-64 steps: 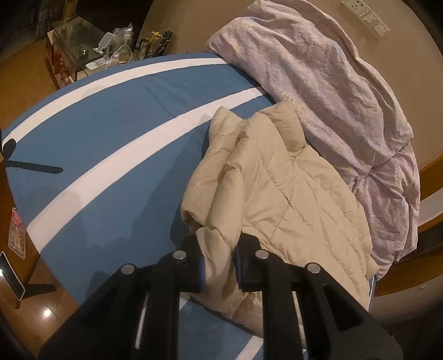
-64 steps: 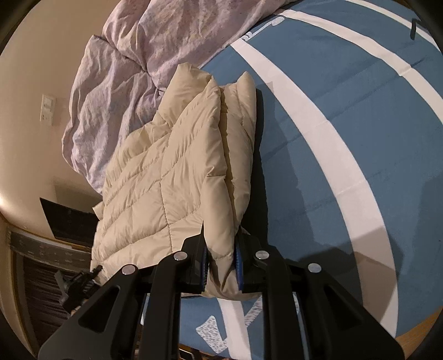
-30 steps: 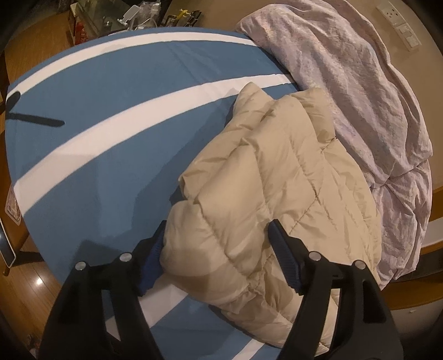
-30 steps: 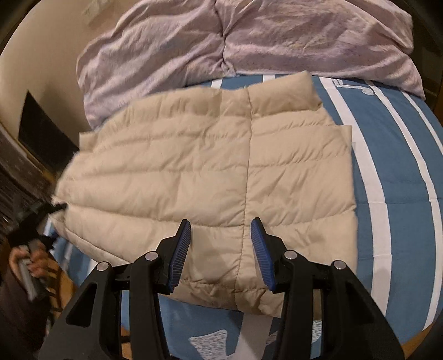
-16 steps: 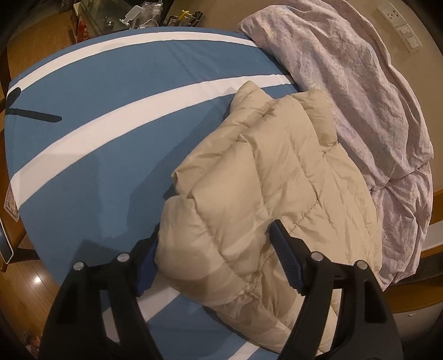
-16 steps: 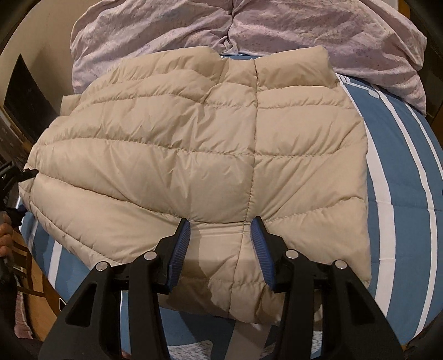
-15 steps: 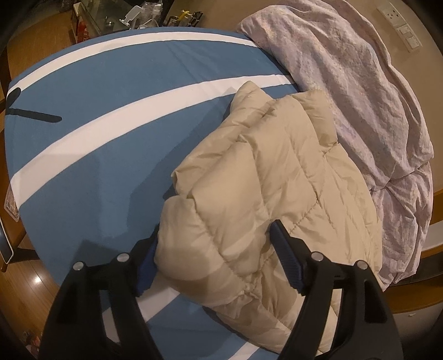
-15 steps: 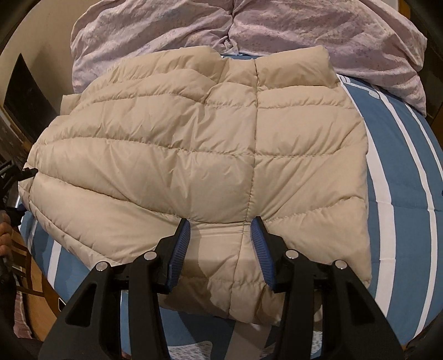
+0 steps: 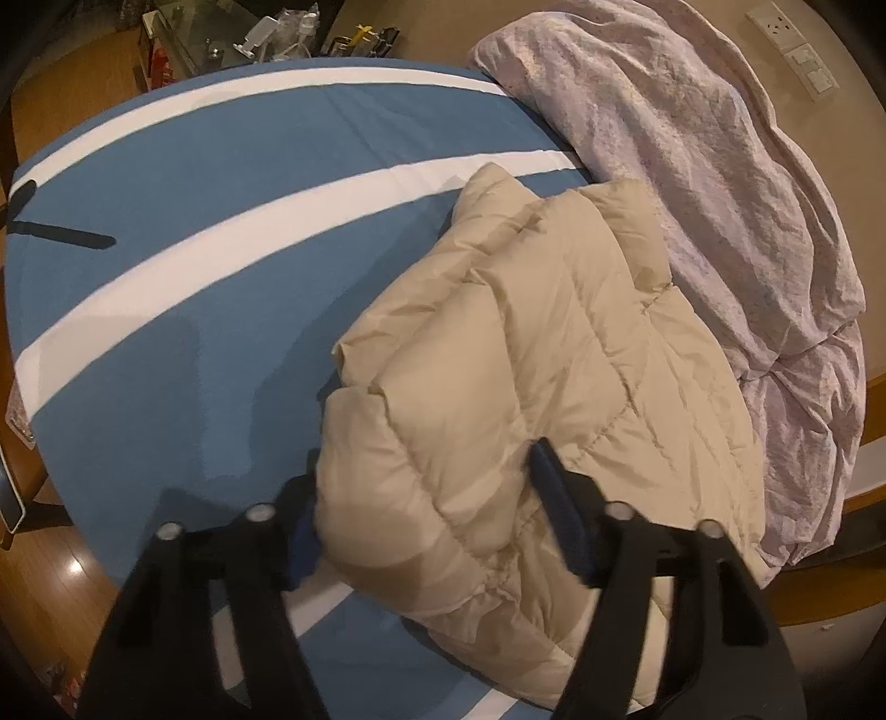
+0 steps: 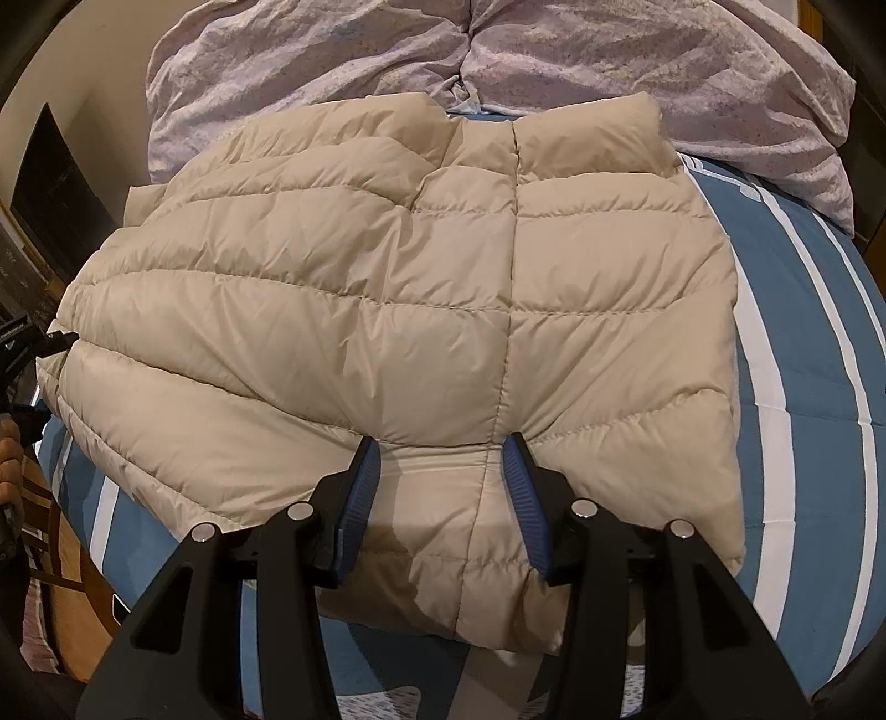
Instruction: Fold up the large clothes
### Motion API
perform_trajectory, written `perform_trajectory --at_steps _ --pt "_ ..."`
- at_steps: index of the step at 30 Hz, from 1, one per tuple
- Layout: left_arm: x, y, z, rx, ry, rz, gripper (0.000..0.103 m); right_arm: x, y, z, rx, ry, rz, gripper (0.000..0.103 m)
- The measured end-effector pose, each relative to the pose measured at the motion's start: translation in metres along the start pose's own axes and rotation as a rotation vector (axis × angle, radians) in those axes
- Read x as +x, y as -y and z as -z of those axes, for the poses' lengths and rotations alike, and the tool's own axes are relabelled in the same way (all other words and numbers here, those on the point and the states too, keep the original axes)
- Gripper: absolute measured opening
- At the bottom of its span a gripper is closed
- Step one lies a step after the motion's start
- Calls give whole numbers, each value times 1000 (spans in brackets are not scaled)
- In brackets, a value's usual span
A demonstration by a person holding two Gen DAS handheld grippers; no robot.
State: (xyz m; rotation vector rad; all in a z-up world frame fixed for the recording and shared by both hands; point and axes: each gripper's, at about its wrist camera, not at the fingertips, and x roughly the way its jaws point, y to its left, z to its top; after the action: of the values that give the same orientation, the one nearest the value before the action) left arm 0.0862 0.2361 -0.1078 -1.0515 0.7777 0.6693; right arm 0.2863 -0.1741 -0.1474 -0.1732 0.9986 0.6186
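Observation:
A beige quilted down jacket lies folded on a blue bed cover with white stripes. In the left wrist view the jacket is a thick folded bundle. My left gripper is open wide, its jaws standing on either side of the bundle's near end. My right gripper is open over the jacket's near edge, its blue pads resting on the fabric without pinching it.
A crumpled lilac duvet lies behind the jacket, and it also shows in the left wrist view. A cluttered glass side table stands beyond the bed. The wooden floor shows at the bed's edge.
Both grippers have let go of the jacket and opened. The jacket now lies folded flat on the bed. Over the last half second the grippers have barely moved.

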Motion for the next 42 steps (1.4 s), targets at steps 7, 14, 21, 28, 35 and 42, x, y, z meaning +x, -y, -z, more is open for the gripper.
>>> perform_trajectory --at_steps 7,14,21,28,35,42 --pt "-5 3 -2 24 1 66 26 0 0 0 0 0 0 49" --pt "-26 25 -9 69 38 147 16 1 -1 0 -1 -1 9 49" --pt "-60 72 -8 154 66 319 16 4 -3 -2 -2 -3 24 49" --pt "-84 134 16 294 35 487 16 5 -3 -4 -1 -4 29 49" --pt "-94 185 51 437 -10 575 16 7 -1 -6 6 -4 30 49" --pt "-94 221 82 539 -62 619 16 9 1 -8 8 -3 28 49"
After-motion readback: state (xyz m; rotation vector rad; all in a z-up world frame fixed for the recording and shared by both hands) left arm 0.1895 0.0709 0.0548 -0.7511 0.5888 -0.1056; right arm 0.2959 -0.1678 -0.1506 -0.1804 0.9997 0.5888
